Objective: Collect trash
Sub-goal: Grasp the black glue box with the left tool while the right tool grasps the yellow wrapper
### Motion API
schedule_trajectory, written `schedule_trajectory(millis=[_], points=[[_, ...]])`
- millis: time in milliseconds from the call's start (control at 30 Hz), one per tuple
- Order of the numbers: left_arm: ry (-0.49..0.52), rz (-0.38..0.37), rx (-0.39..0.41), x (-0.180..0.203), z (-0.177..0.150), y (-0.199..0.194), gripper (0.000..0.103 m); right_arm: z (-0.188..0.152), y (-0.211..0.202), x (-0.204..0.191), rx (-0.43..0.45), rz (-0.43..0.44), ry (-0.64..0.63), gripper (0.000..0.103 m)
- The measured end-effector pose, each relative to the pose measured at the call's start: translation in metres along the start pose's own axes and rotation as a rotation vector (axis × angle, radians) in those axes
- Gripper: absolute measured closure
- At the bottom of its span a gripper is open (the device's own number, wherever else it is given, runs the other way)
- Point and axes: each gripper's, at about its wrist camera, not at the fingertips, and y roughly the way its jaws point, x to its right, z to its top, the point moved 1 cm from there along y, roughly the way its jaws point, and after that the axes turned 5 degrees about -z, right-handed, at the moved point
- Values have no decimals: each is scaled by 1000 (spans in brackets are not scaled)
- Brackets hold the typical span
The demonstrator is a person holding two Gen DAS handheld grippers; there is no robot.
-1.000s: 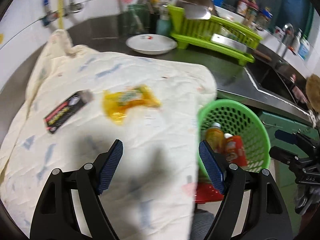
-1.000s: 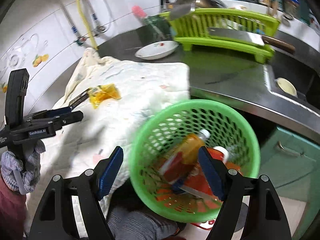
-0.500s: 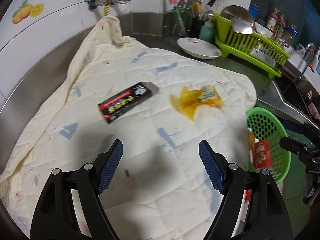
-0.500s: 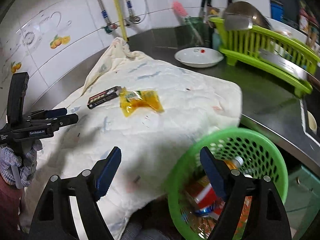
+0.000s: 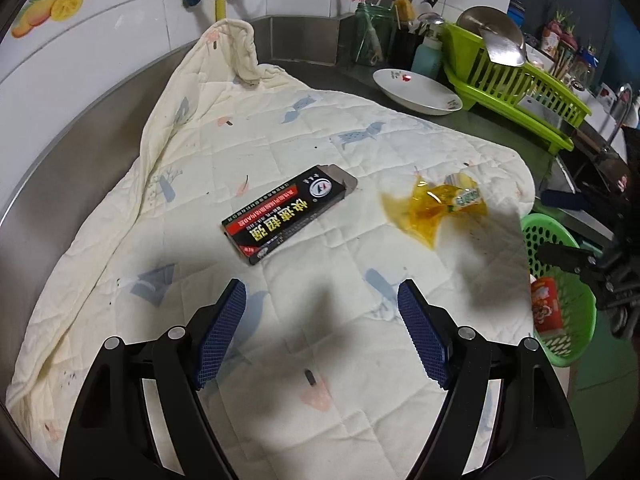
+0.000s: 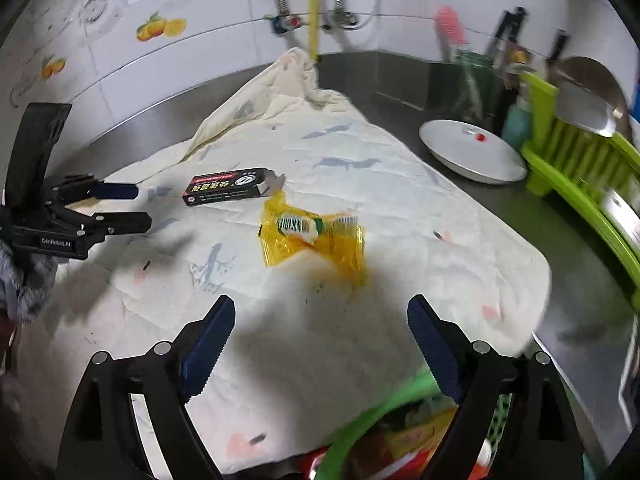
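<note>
Green plastic makes up the basket (image 5: 560, 300) that sits just past the edge of the surface, and some trash is in it already: a red packet (image 5: 544, 308) and a few more bits I cannot tell apart. So part of the job looks done.

Two things are left on the quilted cloth (image 5: 280, 140). One is a black box (image 5: 288, 212). The other is a crinkly yellow wrapper (image 6: 312, 236) lying beside it.

The left gripper (image 5: 322, 332) hangs above the cloth near the box, wide apart and holding nothing. The right gripper (image 6: 320, 340) has just been opening; nothing is between its sides. It points at the wrapper.

I think both pieces need picking up next.
</note>
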Motion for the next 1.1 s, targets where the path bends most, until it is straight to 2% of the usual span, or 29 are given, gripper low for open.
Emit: schedule_trajectory(millis=[433,667,833,1100], points=[[115,-27,-31,-17,24,32,26,32,75,17,-69,157,-124,17],[162,-37,-47,-21,38,54,22,37,103,11,-88,172,-180,18],[215,-46,-77,-23,47,68,21,40,107,10,-79,207,-180,18],[255,-77,-133,-27,58,91,21,40,107,9,-79,226,-165,35]])
